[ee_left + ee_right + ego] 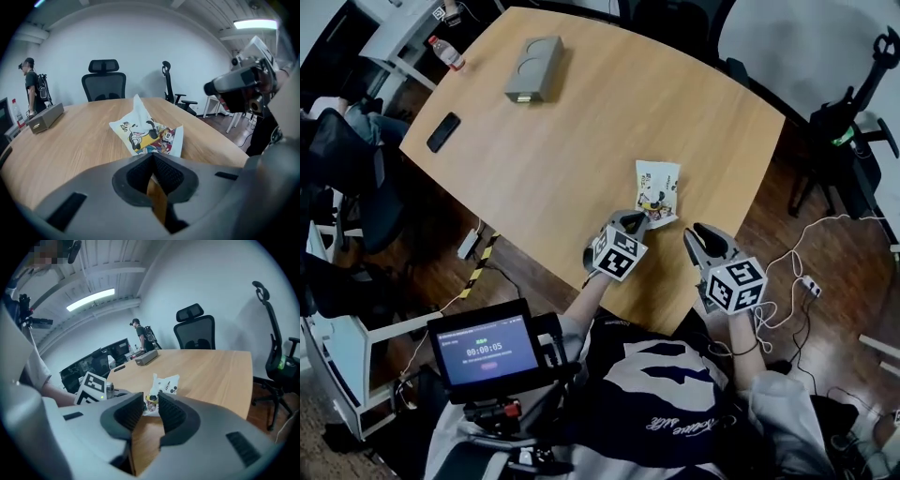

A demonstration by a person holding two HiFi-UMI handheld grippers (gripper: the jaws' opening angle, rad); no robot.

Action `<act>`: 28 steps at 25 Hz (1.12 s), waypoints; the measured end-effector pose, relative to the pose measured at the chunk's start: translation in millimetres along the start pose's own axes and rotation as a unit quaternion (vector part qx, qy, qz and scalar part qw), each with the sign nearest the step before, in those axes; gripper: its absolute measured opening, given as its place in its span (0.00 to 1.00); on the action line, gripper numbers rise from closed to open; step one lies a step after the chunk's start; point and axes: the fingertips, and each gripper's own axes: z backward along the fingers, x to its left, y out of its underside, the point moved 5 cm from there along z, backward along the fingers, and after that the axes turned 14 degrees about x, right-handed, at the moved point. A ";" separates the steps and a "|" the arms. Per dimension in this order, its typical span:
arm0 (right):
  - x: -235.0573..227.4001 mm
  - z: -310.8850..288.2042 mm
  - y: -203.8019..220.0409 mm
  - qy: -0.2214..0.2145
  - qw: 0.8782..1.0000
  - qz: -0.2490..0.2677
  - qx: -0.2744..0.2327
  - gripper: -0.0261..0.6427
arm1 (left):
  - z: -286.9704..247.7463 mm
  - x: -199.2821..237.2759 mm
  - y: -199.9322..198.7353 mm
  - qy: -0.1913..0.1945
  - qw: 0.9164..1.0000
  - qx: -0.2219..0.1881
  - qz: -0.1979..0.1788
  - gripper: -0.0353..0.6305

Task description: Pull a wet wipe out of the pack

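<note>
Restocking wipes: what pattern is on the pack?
White wet wipe pack with colourful cartoon characters; clearest in left gripper view.

The table [581, 150] is smooth pale wood with a satin sheen. The wet wipe pack [149, 136] is printed plastic film, the wipe [139, 107] poking out soft and cloth-like. The left gripper [152, 156] and right gripper [151, 401] have matt grey plastic shells and ribbed black pads [125, 412].
</note>
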 end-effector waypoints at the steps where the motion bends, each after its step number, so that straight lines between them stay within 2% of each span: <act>1: -1.6 -11.2 -7.5 -0.006 1.000 0.014 0.008 0.18 | 0.2 -0.8 0.4 -0.007 1.000 -0.002 -0.003 0.06; 6: -10.5 -69.0 -40.3 -0.008 0.995 0.088 0.053 0.22 | -0.4 -0.3 1.7 -0.023 1.000 -0.004 -0.009 0.06; 13: -11.4 -126.3 -62.6 -0.023 0.988 0.116 0.096 0.23 | 0.2 3.5 3.2 -0.029 1.000 -0.004 -0.009 0.06; 17: -15.4 -141.3 -57.4 -0.017 0.985 0.120 0.122 0.23 | 0.3 4.3 3.4 -0.028 1.000 -0.004 -0.009 0.06; 18: -15.5 -141.3 -54.9 -0.017 0.985 0.122 0.123 0.20 | 0.4 2.7 4.0 -0.028 1.000 -0.004 -0.009 0.06; 19: -14.8 -141.0 -53.8 -0.019 0.984 0.123 0.123 0.10 | 0.3 2.3 4.3 -0.029 1.000 -0.004 -0.009 0.06; 20: -13.5 -141.1 -54.1 -0.022 0.985 0.123 0.122 0.05 | 0.0 3.5 4.5 -0.028 1.000 -0.004 -0.008 0.06; 28: -2.5 -124.5 -65.2 -0.033 0.993 0.086 0.078 0.05 | 0.2 8.5 5.1 -0.025 1.000 -0.002 -0.006 0.06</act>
